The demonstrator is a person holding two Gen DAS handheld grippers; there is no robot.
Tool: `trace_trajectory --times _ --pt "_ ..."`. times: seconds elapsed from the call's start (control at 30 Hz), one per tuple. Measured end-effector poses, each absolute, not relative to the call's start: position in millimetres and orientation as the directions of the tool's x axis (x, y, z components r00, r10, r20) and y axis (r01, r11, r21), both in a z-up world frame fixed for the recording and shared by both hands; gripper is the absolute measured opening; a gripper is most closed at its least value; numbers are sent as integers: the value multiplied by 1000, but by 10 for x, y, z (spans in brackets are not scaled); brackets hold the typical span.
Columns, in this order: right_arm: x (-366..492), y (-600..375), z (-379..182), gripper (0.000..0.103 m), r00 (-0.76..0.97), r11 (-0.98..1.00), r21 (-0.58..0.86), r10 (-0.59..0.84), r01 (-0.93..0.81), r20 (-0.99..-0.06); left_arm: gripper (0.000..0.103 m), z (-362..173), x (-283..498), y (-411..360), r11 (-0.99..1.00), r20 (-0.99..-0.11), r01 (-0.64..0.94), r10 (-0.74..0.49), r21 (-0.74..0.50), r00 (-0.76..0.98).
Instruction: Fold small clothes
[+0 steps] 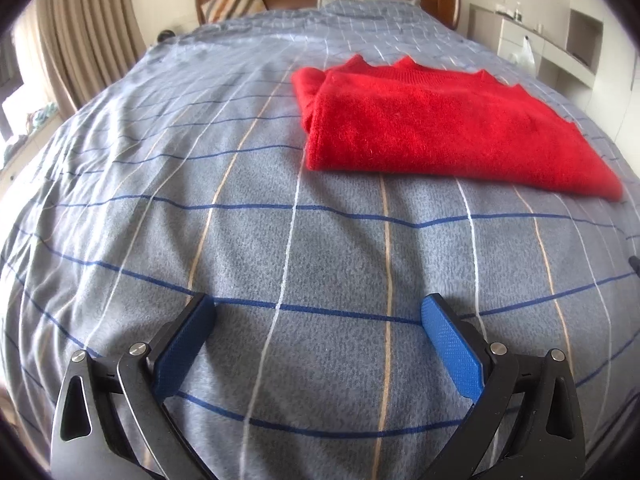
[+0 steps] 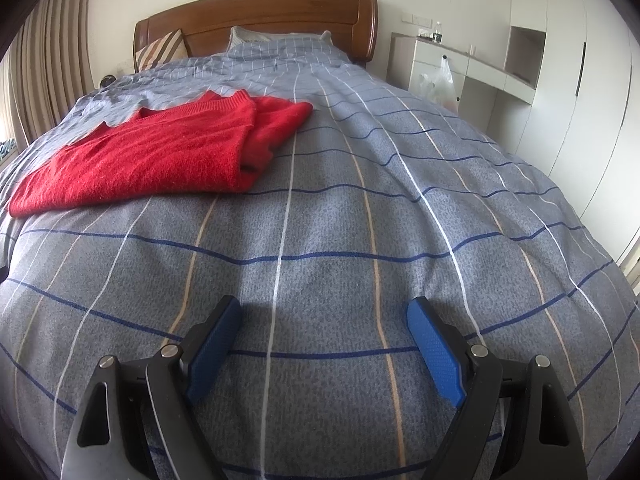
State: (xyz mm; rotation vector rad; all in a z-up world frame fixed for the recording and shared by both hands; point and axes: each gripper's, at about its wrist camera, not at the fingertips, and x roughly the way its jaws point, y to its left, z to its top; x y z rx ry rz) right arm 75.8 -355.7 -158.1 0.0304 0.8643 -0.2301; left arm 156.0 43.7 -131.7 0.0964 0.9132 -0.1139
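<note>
A red knitted sweater (image 1: 436, 128) lies folded flat on the grey checked bed cover (image 1: 240, 200). In the right wrist view the same sweater (image 2: 152, 156) sits at the upper left, one folded part tucked under its right edge. My left gripper (image 1: 318, 308) hovers over bare cover, nearer the foot of the bed than the sweater and to its left, jaws wide with nothing between the blue pads (image 1: 450, 344). My right gripper (image 2: 324, 310) also stands open and empty over the bed cover (image 2: 360, 220), well to the right of the sweater.
A wooden headboard (image 2: 260, 20) and pillows (image 2: 280, 42) close the far end of the bed. Curtains (image 1: 92, 40) hang on the left. White cabinets and a desk (image 2: 480, 68) with a plastic bag (image 2: 440, 80) stand on the right.
</note>
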Motion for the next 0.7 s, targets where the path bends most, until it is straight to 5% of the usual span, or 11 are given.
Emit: trace_trajectory --times 0.07,0.3,0.53,0.57,0.67,0.7 --pt "846 -3686 -1400 84 619 985 34 -79 168 -782 102 -1136 1550 604 990 -768 140 -88 2 635" --pt "1597 -4345 -916 84 731 846 516 268 133 -628 102 -1065 1602 1061 999 -715 21 -32 -24 699" --pt "2453 -4191 -1516 75 562 766 616 431 187 -706 102 -1417 1219 1080 1000 -687 28 -30 -14 726" --pt "2496 -4109 -1593 70 536 778 598 426 194 -728 102 -1399 1230 1057 999 -687 32 -25 -2 726" --pt "2472 -3855 -1556 15 520 826 529 370 194 -770 102 -1320 1245 1073 999 -669 46 -30 5 743" --pt "2453 -3807 -1448 15 540 829 523 352 200 -765 102 -1290 1249 1107 1000 -659 27 -18 4 752"
